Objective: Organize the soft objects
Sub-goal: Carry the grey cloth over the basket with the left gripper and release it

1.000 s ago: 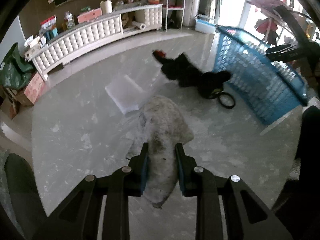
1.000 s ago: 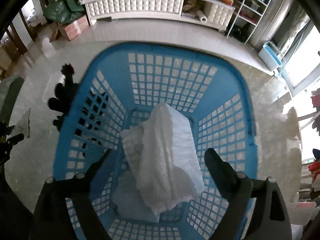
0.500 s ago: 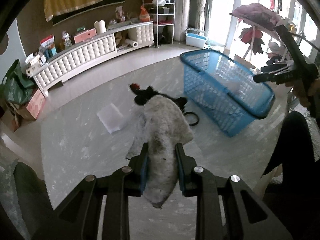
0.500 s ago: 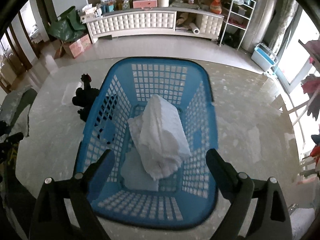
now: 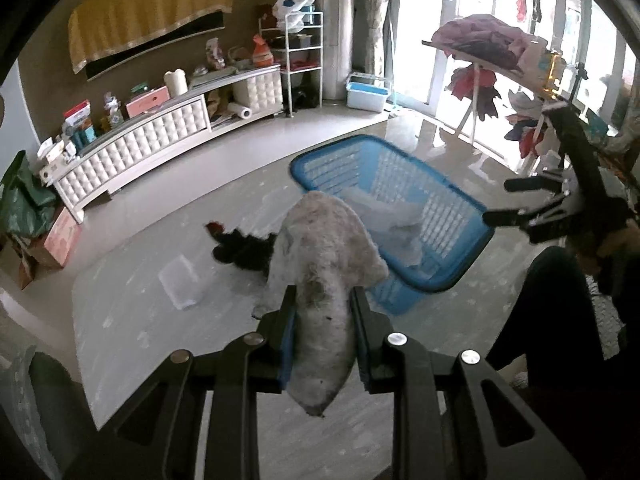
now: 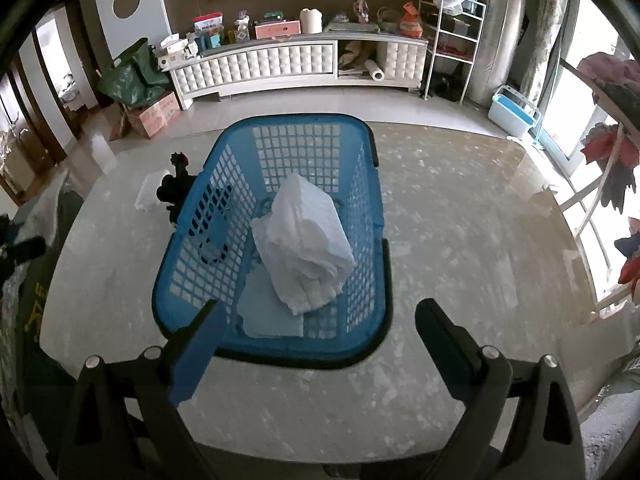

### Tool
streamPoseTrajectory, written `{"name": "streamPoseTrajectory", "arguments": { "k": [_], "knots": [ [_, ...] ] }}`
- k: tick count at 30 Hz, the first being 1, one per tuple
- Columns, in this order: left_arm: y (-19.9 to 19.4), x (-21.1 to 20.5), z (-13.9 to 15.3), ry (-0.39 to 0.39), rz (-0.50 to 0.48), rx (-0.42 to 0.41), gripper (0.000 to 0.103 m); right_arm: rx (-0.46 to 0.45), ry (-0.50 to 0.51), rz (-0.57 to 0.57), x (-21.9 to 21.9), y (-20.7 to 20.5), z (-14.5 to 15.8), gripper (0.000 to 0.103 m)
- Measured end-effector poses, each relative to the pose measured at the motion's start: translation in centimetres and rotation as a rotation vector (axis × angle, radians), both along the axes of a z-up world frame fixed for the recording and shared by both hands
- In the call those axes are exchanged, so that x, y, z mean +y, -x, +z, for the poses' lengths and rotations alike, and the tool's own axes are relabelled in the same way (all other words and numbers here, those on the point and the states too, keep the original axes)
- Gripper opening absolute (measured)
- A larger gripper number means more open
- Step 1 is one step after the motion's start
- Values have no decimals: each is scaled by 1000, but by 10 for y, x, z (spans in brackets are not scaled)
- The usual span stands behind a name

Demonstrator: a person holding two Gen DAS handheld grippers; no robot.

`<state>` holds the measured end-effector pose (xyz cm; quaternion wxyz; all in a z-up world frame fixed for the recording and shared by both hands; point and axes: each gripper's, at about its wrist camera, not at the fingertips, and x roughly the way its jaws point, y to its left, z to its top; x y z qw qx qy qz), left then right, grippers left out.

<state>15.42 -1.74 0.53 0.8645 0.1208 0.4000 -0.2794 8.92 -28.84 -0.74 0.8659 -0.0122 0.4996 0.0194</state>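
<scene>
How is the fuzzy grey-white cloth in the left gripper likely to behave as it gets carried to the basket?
Probably floppy: the fuzzy cloth droops and flares past the left gripper, with a tail hanging behind the fingers. It looks light, since a narrow pinch holds it. It may drape over the blue basket rim rather than drop in cleanly.

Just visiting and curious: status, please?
Left gripper shut on grey fluffy cloth. Right gripper open, empty. Blue basket holds folded white towel. Path clear.

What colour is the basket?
Blue. The basket shows best in the right wrist view.
</scene>
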Motion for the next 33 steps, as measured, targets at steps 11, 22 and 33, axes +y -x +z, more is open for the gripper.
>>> {"name": "streamPoseTrajectory", "arguments": {
  "k": [11, 22, 33],
  "knots": [
    [-18, -70, 1, -37, -84, 3, 23, -9, -38, -24, -22, 2, -11, 99],
    [-41, -124, -19, -72, -160, 49, 23, -11, -69, -68, -41, -4, -22, 103],
    [-69, -158, -56, -127, -212, 121, 23, 27, -119, -69, -50, -14, -36, 103]
  ]
}}
